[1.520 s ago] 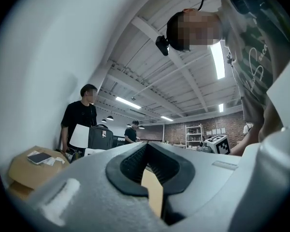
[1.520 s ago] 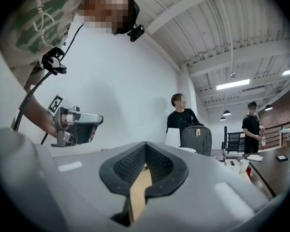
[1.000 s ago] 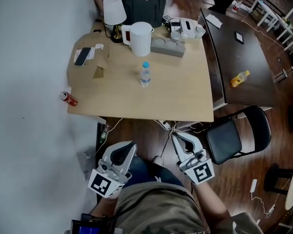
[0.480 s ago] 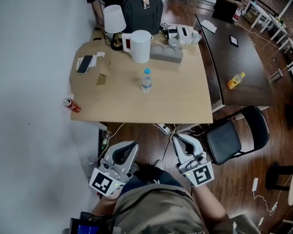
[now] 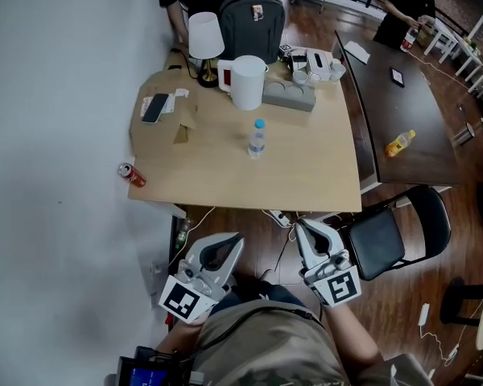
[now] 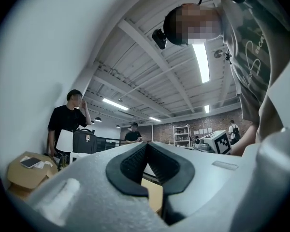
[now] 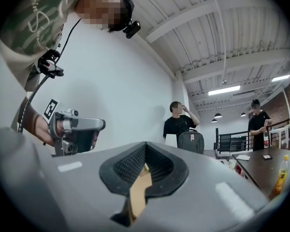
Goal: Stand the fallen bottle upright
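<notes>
Water bottle (image 5: 257, 139): clear with a blue cap, standing upright near the middle of the light wooden counter (image 5: 306, 171), apart from everything else on it
Left gripper (image 5: 234, 240): jaws closed together with nothing between the pads; held low in front of the person's body, short of the counter's near edge and pointing toward it
Right gripper (image 5: 303, 224): jaws pressed shut and empty, with only a sliver of tan counter showing through the gap below the pads; beside the left gripper, also short of the near edge
Back of the counter: a white jug (image 5: 248, 81), a lamp with a white shade (image 5: 206, 37) and a dark backpack (image 5: 253, 18) stand close together; a grey block (image 5: 290, 96) lies just to the right of the jug
Left end of the counter: a phone (image 5: 155, 108) lies on a sheet of brown cardboard
Dark counter (image 5: 423, 107): stands to the right of the light one and carries a yellow bottle (image 5: 398, 143), which the right gripper view shows standing upright
Red can (image 5: 132, 175): lies on its side just off the light counter's left front corner
Black chair (image 5: 394, 232): stands by the counter's right front corner, near the right gripper
</notes>
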Tool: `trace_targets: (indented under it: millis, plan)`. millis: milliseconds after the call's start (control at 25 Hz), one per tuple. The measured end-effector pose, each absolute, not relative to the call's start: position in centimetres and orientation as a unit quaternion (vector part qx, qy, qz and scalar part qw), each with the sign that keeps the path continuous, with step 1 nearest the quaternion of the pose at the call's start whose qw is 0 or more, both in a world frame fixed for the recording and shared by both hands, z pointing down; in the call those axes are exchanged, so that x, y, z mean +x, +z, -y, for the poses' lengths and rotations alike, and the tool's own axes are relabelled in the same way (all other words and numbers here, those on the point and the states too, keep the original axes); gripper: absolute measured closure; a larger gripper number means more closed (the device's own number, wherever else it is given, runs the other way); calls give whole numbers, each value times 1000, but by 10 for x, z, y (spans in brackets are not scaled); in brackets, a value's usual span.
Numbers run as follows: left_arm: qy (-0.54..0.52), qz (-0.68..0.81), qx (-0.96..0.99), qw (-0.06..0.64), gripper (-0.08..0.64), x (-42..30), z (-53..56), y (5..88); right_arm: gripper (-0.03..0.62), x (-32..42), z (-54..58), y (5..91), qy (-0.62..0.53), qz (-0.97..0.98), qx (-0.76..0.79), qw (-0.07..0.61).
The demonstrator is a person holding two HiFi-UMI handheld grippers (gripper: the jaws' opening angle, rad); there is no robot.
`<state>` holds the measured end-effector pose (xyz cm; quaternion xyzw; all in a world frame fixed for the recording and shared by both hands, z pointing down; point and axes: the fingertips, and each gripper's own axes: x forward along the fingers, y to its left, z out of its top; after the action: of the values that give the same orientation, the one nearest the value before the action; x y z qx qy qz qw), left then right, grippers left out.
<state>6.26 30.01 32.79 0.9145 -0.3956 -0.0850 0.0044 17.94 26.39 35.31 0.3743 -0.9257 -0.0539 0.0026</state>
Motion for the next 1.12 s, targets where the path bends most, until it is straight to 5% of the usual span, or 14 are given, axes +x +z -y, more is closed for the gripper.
trace_targets:
  millis: [1120]
  plan:
    - [-97, 402, 910, 11, 558, 66, -283, 321, 588, 181, -248, 344, -55, 921, 385, 0]
